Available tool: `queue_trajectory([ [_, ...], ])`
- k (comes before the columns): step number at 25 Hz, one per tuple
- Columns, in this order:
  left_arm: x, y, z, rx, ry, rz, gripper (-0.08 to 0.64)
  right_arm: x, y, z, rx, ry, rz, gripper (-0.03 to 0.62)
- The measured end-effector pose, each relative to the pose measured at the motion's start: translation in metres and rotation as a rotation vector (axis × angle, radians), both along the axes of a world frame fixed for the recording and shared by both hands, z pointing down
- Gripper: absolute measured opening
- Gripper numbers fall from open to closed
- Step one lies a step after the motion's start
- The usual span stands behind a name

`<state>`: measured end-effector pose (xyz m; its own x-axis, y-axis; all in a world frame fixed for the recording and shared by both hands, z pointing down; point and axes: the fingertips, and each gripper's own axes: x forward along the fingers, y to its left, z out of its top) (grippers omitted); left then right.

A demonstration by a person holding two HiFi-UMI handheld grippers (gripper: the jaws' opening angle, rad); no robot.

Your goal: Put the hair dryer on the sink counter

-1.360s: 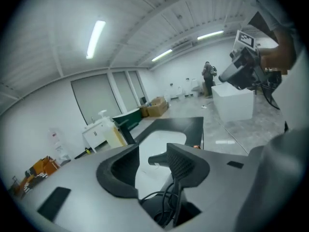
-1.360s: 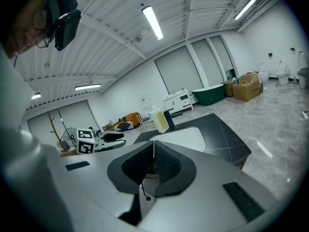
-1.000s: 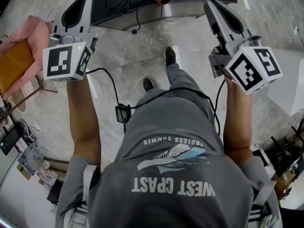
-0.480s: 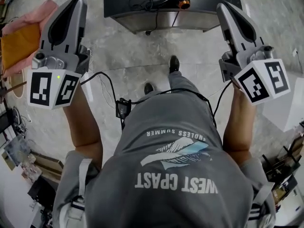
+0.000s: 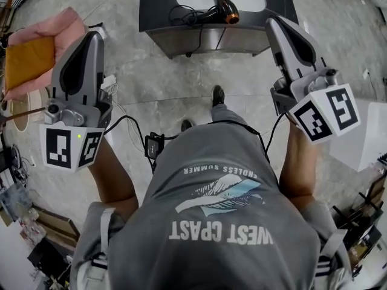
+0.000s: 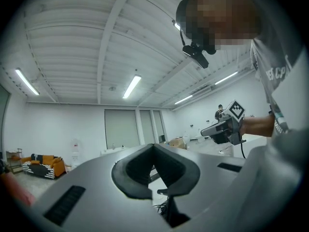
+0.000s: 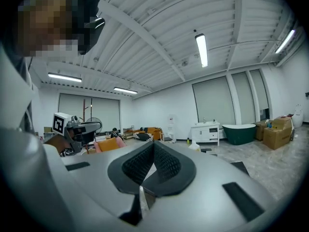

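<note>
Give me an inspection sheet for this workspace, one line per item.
Surface: sink counter, dark top, pale basin, ahead of the person.
Job's things: hair dryer lies on the counter at the basin.
Clutter: nothing seen.
Grippers: left tongs and right tongs both shut, empty, held short of the counter.
Cables: dryer cord bundled beside the dryer; black gripper cables run to a box at the person's waist.
Surroundings: pink chair with orange cushion at left; tiled floor.
</note>
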<state>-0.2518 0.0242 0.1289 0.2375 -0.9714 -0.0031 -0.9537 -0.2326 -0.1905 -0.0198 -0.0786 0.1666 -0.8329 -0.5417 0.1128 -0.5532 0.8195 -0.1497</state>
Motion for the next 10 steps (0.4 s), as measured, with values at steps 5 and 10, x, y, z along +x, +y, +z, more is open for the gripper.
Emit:
queue_trajectory([
  [5,0.004,0.015,-0.003,0.001,-0.008,0.017,0.015,0.002,0.015,-0.012,0.019,0.001,0.016,0.026],
  [10,0.01,0.032,-0.006,-0.006,-0.02,0.021,0.017,0.009,0.033,-0.019,0.018,0.0,0.025,0.026],
])
